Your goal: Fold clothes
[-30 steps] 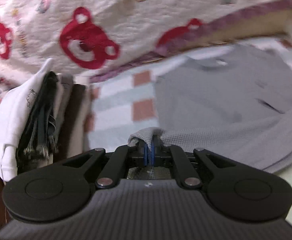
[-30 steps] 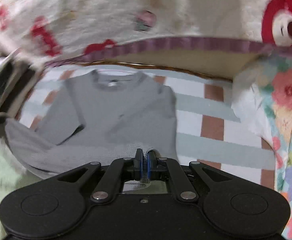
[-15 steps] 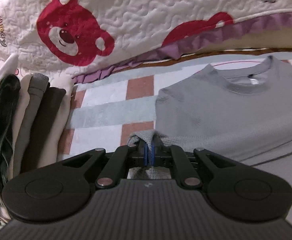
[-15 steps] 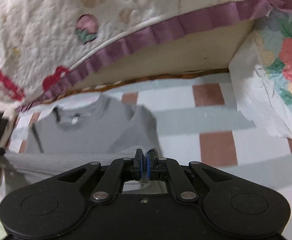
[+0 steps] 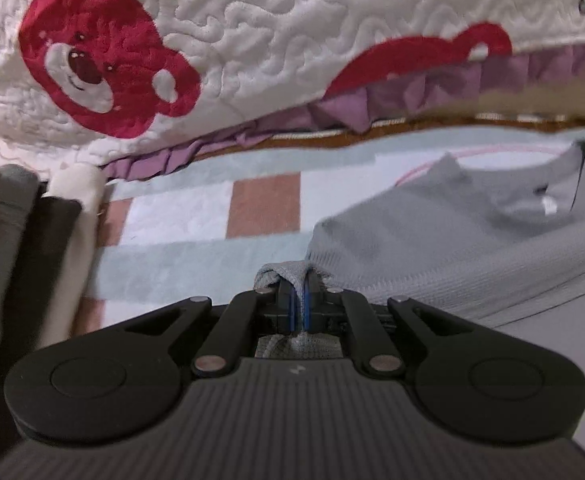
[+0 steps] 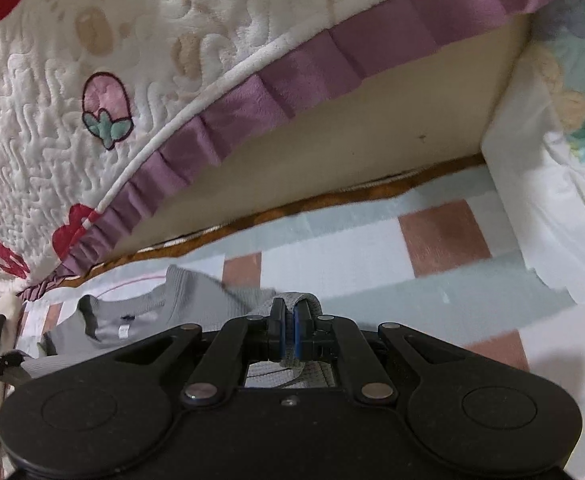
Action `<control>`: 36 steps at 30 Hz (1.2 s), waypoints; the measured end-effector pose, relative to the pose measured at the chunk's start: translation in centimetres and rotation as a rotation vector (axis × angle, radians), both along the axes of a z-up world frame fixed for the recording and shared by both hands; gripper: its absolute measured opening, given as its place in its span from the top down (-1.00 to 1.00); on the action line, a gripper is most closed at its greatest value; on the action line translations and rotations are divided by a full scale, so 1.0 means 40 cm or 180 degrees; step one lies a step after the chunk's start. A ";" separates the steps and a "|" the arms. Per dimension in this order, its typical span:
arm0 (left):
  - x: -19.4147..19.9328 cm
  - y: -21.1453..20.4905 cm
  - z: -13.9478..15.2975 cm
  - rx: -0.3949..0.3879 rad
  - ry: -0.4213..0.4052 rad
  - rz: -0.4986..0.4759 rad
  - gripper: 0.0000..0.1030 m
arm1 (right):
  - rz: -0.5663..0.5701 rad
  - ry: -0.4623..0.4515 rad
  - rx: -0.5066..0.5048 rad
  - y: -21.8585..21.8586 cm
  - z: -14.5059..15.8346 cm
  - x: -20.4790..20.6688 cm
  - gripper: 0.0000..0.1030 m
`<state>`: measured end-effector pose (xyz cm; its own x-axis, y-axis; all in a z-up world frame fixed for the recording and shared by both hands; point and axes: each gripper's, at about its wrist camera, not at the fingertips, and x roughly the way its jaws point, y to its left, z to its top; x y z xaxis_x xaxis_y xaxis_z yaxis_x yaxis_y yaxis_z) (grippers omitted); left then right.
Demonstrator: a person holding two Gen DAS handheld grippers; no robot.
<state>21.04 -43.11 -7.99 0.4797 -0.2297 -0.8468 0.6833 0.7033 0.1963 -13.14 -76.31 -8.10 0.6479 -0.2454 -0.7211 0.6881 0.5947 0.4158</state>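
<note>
- Looking from the left, we see a stack of folded clothes (image 5: 32, 248) in cream, grey and dark tones, standing on edge beside the quilted bear blanket (image 5: 252, 40); we judge those pieces finished.
- Next, on the checked rug (image 5: 196, 216), lies the grey sweater (image 5: 472, 240), neckline toward the blanket, with its lower part lifted and brought over the body.
- Our left hand-held gripper (image 5: 298, 300) is clamped on one corner of the sweater's hem, knit bunched between the blue pads.
- Our right hand-held gripper (image 6: 288, 328) is clamped on the other hem corner, close to the collar (image 6: 104, 320).
- We judge this the bottom-to-top fold, nearly laid down: the hem is near the shoulders but not yet released.
- What is left, as we see it: setting the hem flat, letting go, and moving the sweater to the stack.
</note>
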 end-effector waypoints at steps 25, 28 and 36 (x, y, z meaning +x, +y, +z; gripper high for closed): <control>-0.243 0.112 -0.073 -0.0691 0.0065 -0.1430 -0.05 | 0.1483 0.0245 -0.1172 0.314 -0.016 0.028 0.14; -0.249 0.044 -0.116 -0.0615 0.0075 -0.1412 -0.07 | 0.1420 0.0407 -0.1217 0.340 -0.054 0.082 0.14; -0.132 -0.063 -0.164 -0.0348 -0.0358 -0.0718 -0.35 | 0.1089 0.0392 -0.1160 0.279 -0.090 0.169 0.12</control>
